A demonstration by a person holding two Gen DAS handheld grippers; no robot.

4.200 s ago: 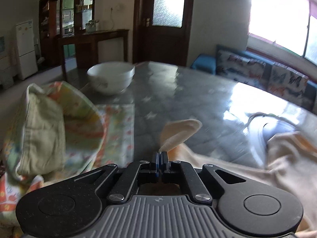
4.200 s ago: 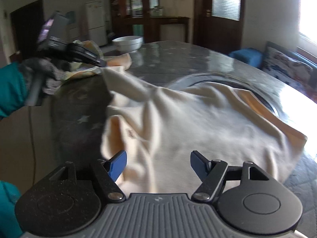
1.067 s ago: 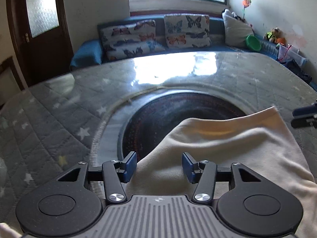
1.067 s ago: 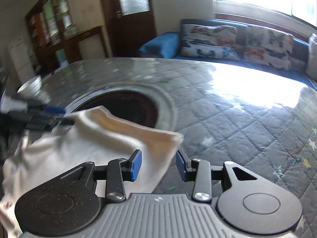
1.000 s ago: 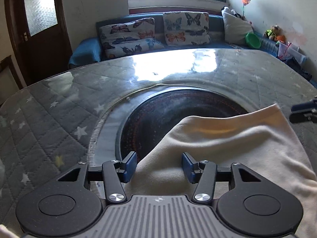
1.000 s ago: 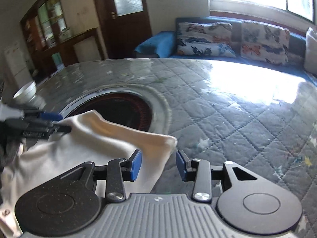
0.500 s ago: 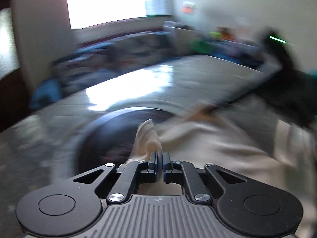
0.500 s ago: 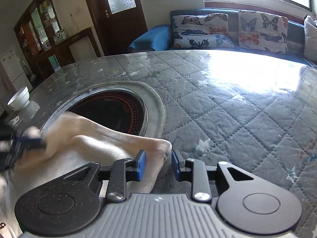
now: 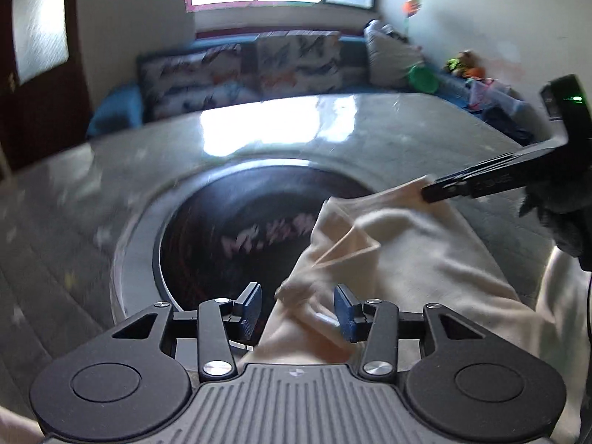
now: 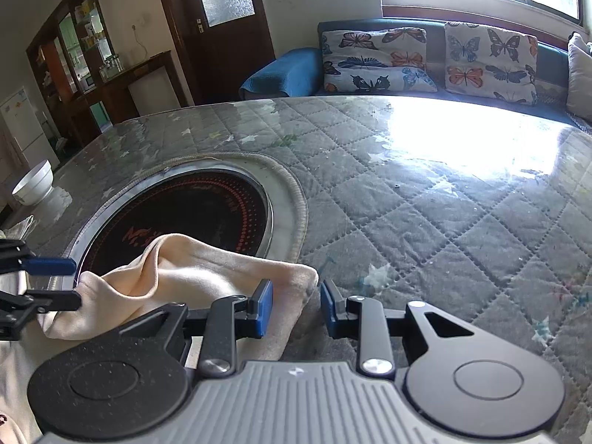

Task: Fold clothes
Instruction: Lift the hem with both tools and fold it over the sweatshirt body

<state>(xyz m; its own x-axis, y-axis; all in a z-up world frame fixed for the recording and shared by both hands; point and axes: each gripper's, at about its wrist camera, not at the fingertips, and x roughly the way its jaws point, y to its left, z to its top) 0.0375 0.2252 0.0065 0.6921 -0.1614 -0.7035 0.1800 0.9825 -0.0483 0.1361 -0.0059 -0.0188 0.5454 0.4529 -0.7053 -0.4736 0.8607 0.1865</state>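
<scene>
A cream garment [image 9: 407, 259] lies on the quilted table, partly over the dark round hob. My left gripper [image 9: 298, 309] has its jaws opening, and a bunched fold of the garment lies loose between the blue pads without being pressed. In the right wrist view that gripper [image 10: 74, 283] shows at the far left edge of the garment [image 10: 192, 270]. My right gripper [image 10: 296, 307] stands narrowly open over the garment's far corner; a gap shows beside the right pad. From the left wrist view its fingers [image 9: 462, 185] reach the same corner.
The grey quilted table cover [image 10: 407, 203] stretches far to the right. A round black hob [image 10: 192, 199] sits in the table under the garment's edge. A white bowl [image 10: 33, 181] stands at the far left. A sofa with butterfly cushions [image 10: 388, 59] lines the wall behind.
The left gripper was shut on a raised fold half a second ago; its jaws now stand apart with the fold slumped between them. The right gripper narrowed slightly and stayed in place.
</scene>
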